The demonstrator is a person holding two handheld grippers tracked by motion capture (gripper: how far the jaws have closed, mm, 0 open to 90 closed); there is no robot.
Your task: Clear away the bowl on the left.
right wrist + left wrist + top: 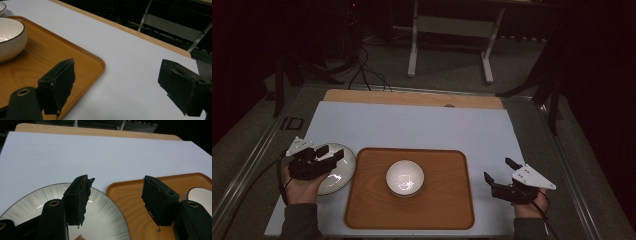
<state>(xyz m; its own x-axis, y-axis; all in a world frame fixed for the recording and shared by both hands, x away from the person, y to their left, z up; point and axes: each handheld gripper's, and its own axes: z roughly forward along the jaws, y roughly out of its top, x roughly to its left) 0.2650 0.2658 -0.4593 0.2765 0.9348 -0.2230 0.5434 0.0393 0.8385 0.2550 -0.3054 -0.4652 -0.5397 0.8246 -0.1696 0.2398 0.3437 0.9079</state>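
left tool (328, 152): released above plate (105, 220) | right tool (498, 171): released beside tray (82, 65) | high view: bowl (405, 177) centred on tray

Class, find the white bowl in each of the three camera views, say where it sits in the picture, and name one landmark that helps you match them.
High view: white bowl at lower centre, on the wooden tray.
Left gripper view: a white sliver at the right edge, on the tray, beyond the right jaw.
Right gripper view: upper left, on the tray.
Shared landmark: the wooden tray.
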